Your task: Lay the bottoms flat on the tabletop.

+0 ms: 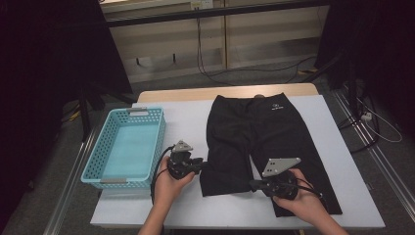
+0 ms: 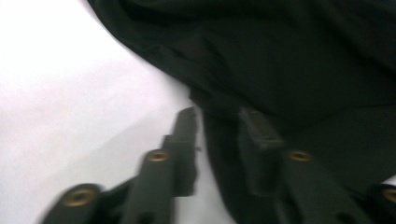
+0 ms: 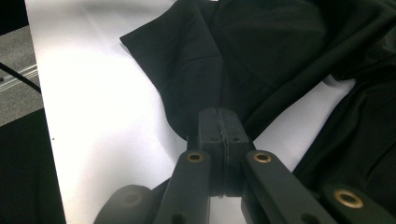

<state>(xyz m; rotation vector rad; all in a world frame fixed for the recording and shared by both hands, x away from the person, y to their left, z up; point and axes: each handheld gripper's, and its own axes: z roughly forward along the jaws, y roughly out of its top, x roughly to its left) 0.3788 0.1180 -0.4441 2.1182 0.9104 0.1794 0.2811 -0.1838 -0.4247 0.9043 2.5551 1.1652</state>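
Left tongs (image 2: pixel 219 119) parted around the black shorts' (image 1: pixel 254 142) hem edge, not pinching; right tongs (image 3: pixel 219 123) clamped on the other leg's hem; bare counter (image 1: pixel 186 122) beside the basket (image 1: pixel 126 147).

The white-covered surface (image 1: pixel 337 166) has a bare wooden edge (image 1: pixel 195 93) showing along its far side. Beyond that edge lies grey floor (image 1: pixel 274 78), crossed by black cables (image 1: pixel 220 76), and behind the floor stands a pale panelled wall (image 1: pixel 264 44). Black curtains (image 1: pixel 44 73) hang dark on both sides of the surface. Metal rails (image 1: pixel 381 161) run along the floor beside it. The light is dim.
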